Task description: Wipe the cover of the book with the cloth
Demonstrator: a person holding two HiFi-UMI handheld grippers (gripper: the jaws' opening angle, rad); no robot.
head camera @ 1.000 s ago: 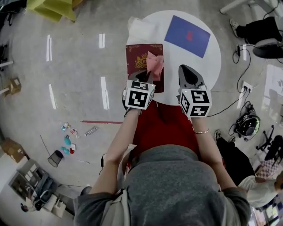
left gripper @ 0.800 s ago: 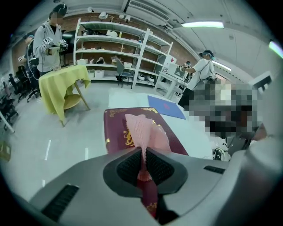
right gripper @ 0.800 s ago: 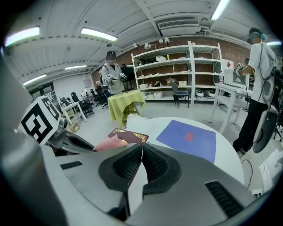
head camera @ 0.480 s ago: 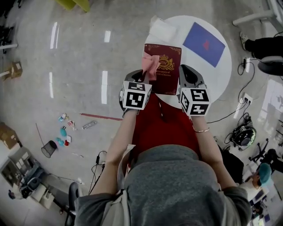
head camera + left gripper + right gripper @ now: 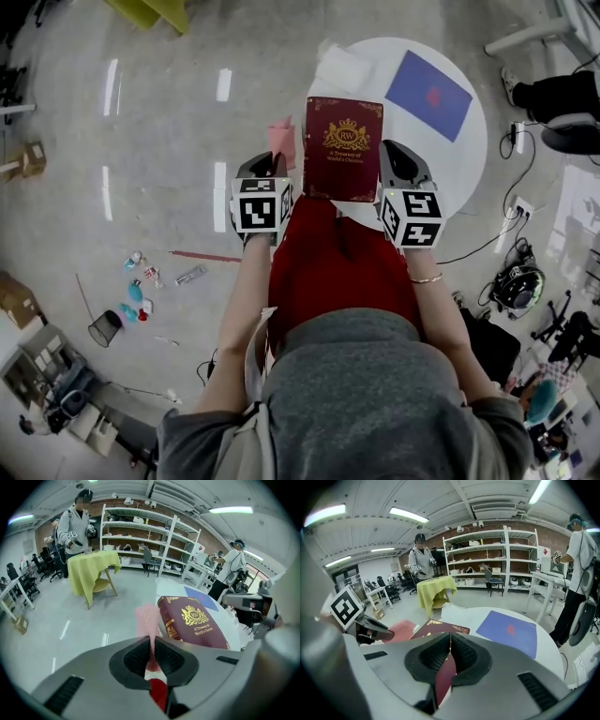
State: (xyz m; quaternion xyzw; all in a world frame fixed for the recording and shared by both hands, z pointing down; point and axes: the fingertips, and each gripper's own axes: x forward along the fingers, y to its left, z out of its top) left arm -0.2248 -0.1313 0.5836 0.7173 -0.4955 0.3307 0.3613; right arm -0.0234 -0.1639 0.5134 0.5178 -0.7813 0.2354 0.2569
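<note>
1. Now the book [image 5: 343, 148], maroon with a gold crest, is clamped by its near edge in the closed jaws of the right claw [image 5: 398, 167]. It stretches ahead of that claw and to its left, cover facing up.
2. Ahead of the left claw [image 5: 263, 170], the pink cloth [image 5: 281, 141] sticks out, pinched in its shut jaws. It sits just beside the book's left edge, off the cover.
3. Under and beyond the right claw lies the round white table [image 5: 469, 150].
4. Farther ahead and to the right of that claw, 1 blue sheet [image 5: 429, 96] lies flat on the table.
5. Far ahead of the left claw stands a yellow-draped table [image 5: 93, 569].
</note>
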